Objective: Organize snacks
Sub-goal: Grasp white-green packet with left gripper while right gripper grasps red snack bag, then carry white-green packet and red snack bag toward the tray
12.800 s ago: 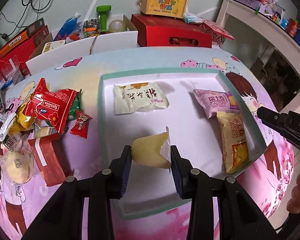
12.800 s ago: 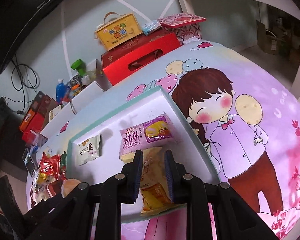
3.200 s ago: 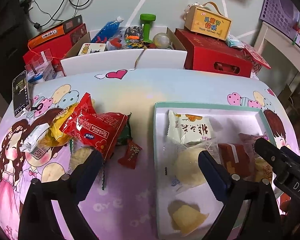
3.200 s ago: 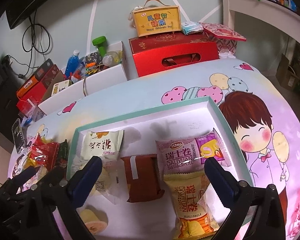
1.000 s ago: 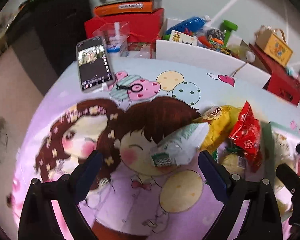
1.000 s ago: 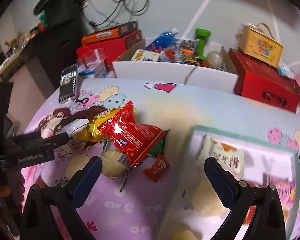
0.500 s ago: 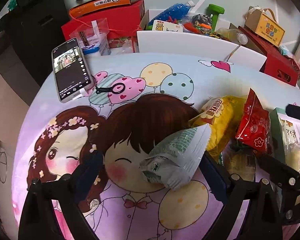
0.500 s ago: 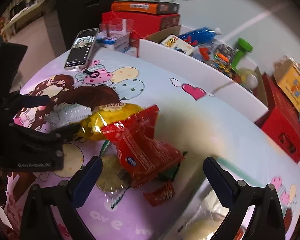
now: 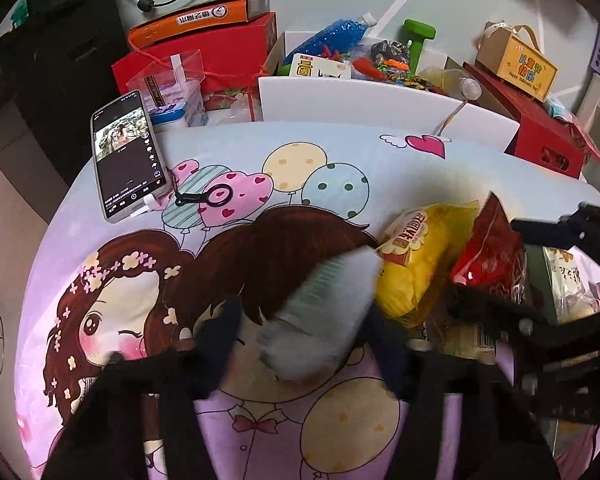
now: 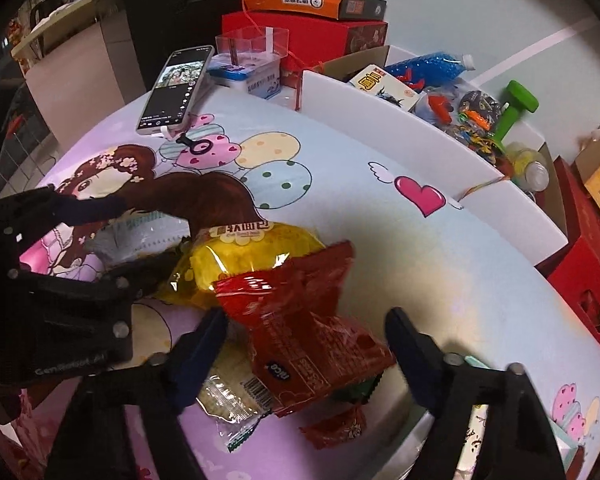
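Observation:
A pile of snacks lies on the cartoon tablecloth. My left gripper (image 9: 304,336) is open, its blurred fingers on either side of a white-and-green packet (image 9: 320,312), which also shows in the right wrist view (image 10: 140,232). My right gripper (image 10: 308,344) is open around a red snack bag (image 10: 300,320). A yellow bread bag (image 10: 252,260) lies between the two; it also shows in the left wrist view (image 9: 416,260). A clear-wrapped pastry (image 10: 236,388) and a small red candy (image 10: 336,424) lie under the red bag. The tray's teal rim (image 10: 572,436) shows at the lower right.
A phone (image 9: 128,156) lies at the table's far left with a black ring key (image 9: 204,196) beside it. A white box of toys (image 9: 380,80), red boxes (image 10: 580,280) and a clear container (image 10: 252,56) stand along the back edge.
Both grippers have moved in on the pile and narrowed. The left one now brackets the white-and-green packet, the right one brackets the red bag.

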The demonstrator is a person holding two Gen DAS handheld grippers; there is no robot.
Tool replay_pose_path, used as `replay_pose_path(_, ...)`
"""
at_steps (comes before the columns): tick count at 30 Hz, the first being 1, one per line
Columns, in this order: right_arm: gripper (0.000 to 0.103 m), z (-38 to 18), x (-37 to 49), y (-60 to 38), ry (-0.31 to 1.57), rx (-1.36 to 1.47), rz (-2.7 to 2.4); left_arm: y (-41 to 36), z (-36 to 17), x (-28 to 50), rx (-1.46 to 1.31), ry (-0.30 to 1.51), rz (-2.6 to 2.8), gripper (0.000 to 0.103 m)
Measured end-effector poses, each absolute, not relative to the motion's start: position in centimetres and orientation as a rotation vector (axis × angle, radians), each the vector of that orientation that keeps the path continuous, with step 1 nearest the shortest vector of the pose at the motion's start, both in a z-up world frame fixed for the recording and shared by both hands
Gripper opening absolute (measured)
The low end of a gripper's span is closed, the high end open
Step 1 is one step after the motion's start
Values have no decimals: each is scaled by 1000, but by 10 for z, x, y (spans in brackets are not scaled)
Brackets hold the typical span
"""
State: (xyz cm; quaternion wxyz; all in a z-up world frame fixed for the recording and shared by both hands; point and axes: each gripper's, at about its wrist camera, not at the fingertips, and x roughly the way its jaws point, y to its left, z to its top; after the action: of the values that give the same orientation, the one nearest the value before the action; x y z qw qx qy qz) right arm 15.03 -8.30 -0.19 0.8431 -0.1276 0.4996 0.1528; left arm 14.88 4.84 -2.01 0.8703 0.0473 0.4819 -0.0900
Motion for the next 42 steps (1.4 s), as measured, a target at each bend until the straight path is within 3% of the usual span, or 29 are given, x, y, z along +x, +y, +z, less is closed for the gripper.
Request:
replay_pose_path(1, 53, -2, 150, -83, 1056, -263, 325, 49, -19, 149, 97, 1007, -183, 48)
replay_pose_path(5, 52, -1, 147, -85, 1047, -240, 329, 50, -17, 148, 88, 1003, -180, 40)
replay_pose_path(42, 51, 60, 34, -143, 914, 88, 72, 30, 56, 90, 43, 905, -199, 40)
